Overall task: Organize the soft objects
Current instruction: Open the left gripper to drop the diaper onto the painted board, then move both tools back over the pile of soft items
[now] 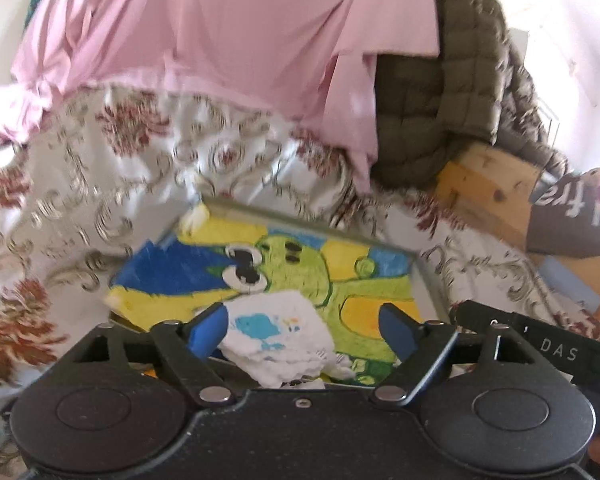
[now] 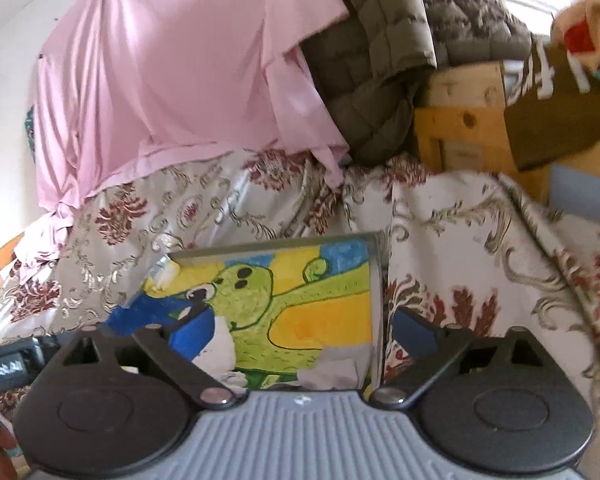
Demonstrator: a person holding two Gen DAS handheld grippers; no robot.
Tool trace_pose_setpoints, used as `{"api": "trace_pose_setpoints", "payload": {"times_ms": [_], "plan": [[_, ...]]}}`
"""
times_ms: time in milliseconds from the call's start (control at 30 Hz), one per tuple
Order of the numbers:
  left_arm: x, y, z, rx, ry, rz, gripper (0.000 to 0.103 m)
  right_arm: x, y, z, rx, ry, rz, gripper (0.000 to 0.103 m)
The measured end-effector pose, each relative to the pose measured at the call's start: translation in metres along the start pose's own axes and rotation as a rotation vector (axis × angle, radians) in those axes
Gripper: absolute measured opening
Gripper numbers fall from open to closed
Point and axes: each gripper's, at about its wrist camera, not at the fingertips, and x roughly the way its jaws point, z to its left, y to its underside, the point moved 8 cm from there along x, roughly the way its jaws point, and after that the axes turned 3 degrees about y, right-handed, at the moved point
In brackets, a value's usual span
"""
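R tongs (image 2: pixel 304 330) wide apart, empty, over frog painting (image 2: pixel 300 296); white cloth (image 2: pixel 220 348) below.

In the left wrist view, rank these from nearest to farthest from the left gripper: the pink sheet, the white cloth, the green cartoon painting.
1. white cloth: between the open fingers of the left gripper, untouched by either.
2. green cartoon painting: lying flat just beyond, under the cloth.
3. pink sheet: draped high at the back.

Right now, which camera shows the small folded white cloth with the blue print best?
The left wrist view: the small folded white cloth with the blue print lies whole between the open left gripper fingers. The right wrist view shows only a white edge behind its left finger, print hidden.
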Motion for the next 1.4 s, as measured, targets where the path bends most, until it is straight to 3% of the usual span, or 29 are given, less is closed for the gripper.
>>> {"api": "trace_pose_setpoints", "payload": {"times_ms": [167,367,633,833,1067,1400], "plan": [[-0.049,-0.008,-0.005,0.013,-0.009,-0.086,0.102,-0.041,-0.010,0.010,-0.020,-0.038,-0.081,0.103],[-0.107,-0.008,-0.005,0.014,-0.042,-0.161,0.102,-0.086,-0.013,0.019,-0.032,-0.050,-0.169,0.103],[-0.171,0.008,0.005,-0.023,-0.098,-0.169,0.102,-0.151,0.017,0.044,-0.058,-0.105,-0.251,0.103],[-0.215,0.032,0.024,-0.035,-0.164,-0.168,0.102,-0.180,0.045,0.062,-0.115,-0.116,-0.237,0.103],[-0.256,0.070,0.059,-0.084,-0.216,-0.122,0.102,-0.210,0.086,0.089,-0.170,-0.161,-0.149,0.103],[-0.272,0.120,0.085,-0.100,-0.227,-0.015,0.102,-0.227,0.125,0.110,-0.225,-0.177,-0.040,0.103]]}}
